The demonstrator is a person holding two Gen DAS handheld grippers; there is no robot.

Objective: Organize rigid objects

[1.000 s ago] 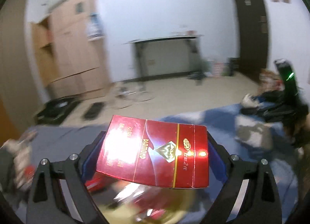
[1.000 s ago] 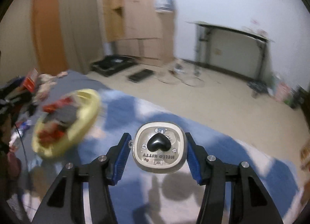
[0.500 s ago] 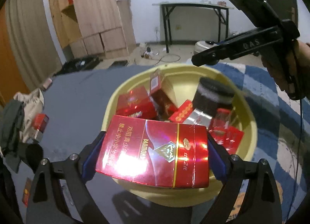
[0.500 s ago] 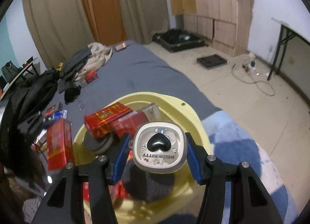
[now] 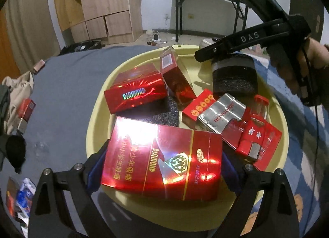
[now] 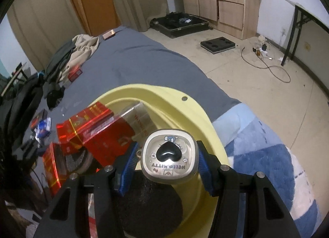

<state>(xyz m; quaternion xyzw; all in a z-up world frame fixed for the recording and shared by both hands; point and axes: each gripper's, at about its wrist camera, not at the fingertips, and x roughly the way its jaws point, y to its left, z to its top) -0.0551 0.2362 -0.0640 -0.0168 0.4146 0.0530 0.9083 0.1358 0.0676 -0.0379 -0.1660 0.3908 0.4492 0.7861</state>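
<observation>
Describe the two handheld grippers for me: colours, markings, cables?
Both are black, angular plastic frames with silver screw heads and blue pads lining the jaws. The left gripper and the right gripper look the same from their own cameras. Seen from the left wrist view, the right one carries white "DAS" lettering, a lit green light on its top module, and a thin black cable at its handle.

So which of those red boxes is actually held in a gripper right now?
The large red Diamond box, clamped between the left gripper's fingers above the yellow basin's near rim; the other red boxes lie loose inside.
</observation>
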